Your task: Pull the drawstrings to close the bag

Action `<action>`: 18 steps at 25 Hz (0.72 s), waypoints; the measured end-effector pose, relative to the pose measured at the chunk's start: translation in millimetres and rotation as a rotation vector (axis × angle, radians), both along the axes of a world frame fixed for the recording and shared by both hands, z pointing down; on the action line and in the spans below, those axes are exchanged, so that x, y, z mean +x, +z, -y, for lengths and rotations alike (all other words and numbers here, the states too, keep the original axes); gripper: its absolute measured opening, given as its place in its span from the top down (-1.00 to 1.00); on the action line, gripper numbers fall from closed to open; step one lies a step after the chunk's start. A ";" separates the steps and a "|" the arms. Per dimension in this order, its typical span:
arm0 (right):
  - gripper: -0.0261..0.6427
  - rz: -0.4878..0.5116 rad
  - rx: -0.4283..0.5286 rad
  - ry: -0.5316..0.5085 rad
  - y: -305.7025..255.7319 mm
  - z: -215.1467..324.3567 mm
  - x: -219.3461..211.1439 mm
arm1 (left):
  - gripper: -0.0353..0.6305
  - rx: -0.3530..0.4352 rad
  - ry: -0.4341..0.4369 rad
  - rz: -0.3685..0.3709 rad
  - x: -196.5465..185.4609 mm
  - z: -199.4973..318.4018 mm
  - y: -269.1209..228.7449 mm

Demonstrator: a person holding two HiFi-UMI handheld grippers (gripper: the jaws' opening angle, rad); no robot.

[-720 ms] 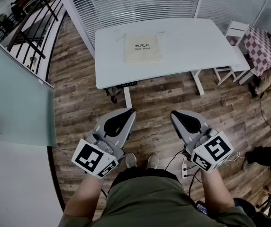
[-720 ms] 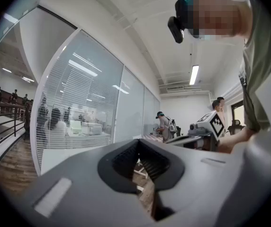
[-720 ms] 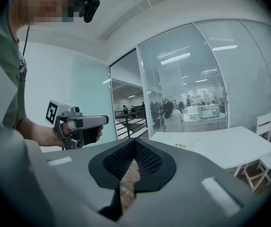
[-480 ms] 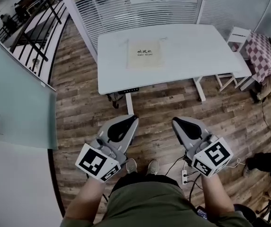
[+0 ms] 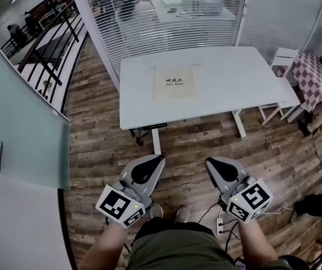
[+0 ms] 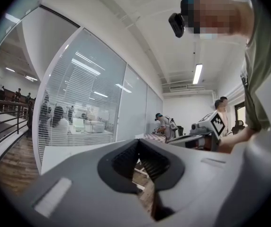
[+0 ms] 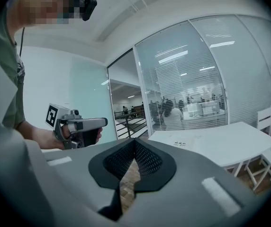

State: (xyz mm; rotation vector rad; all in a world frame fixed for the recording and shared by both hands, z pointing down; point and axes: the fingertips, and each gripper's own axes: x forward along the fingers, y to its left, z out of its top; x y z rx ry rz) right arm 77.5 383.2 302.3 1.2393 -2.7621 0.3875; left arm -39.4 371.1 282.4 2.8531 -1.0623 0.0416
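Bag (image 5: 175,82) lies untouched on the desk (image 5: 234,75), well ahead; I judge the approach is in hand. Left tool (image 5: 159,158) and right tool (image 5: 209,162) are pressed together, empty. Next I need to step closer and open them.

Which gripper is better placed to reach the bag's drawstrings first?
Left gripper, slightly: the bag on the table lies more to its side. It and the right gripper are shut, empty, far off.

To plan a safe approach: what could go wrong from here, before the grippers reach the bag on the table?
1. The left gripper and right gripper have closed, empty jaws; unless opened, they may only push the flat beige cloth bag across the white table.
2. A white power strip and cables lie on the wooden floor by the shoes; stepping forward might catch them.
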 end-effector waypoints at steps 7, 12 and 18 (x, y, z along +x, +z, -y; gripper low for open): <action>0.90 0.004 -0.011 0.003 7.4 8.1 0.3 | 0.88 -0.018 -0.016 0.003 -4.9 6.9 10.5; 0.90 0.000 -0.009 0.004 5.8 22.8 -0.6 | 0.88 -0.021 -0.026 -0.007 -9.6 23.2 10.0; 0.90 -0.007 -0.002 0.012 8.0 48.8 0.0 | 0.88 -0.016 -0.028 -0.013 -11.5 50.9 12.9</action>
